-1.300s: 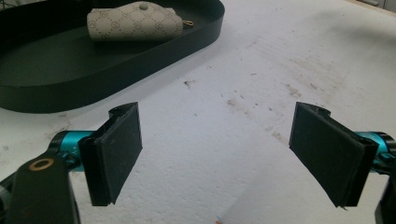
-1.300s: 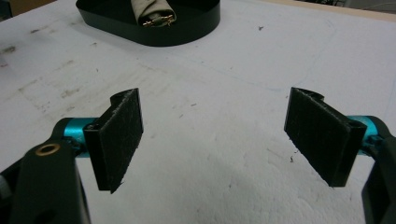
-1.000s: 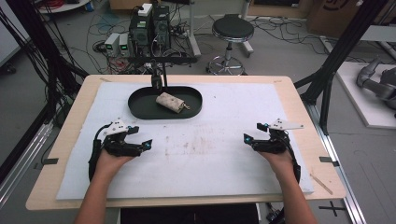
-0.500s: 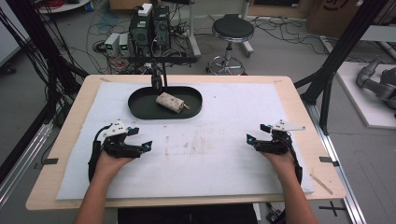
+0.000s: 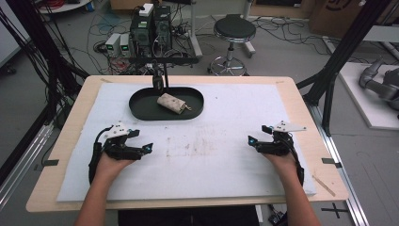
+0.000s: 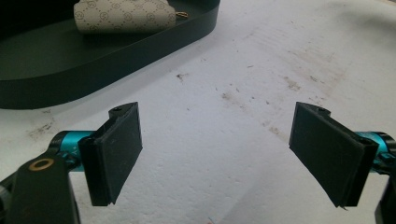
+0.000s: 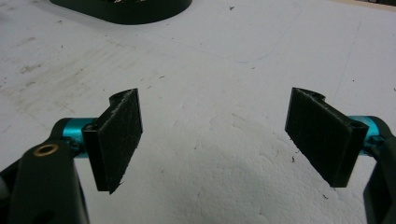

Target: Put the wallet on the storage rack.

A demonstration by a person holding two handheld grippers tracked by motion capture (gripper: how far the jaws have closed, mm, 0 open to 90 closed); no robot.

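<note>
2 tools [image 5: 141, 146] [image 5: 256, 141] open, nr tray [image 5: 141, 106].

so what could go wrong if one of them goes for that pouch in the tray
The beige patterned pouch lies flat inside the dark oval tray, so wide-open fingers of the left gripper could catch the raised rim and shove the tray across the white foam mat. The pouch's small gold clasp may snag. The right gripper has a longer reach.

Matt dark tray [image 5: 141, 107], patterned cloth pouch [image 5: 171, 103], rough stained white foam sheet [image 5: 226, 160], pale wooden table [image 5: 306, 106].
</note>
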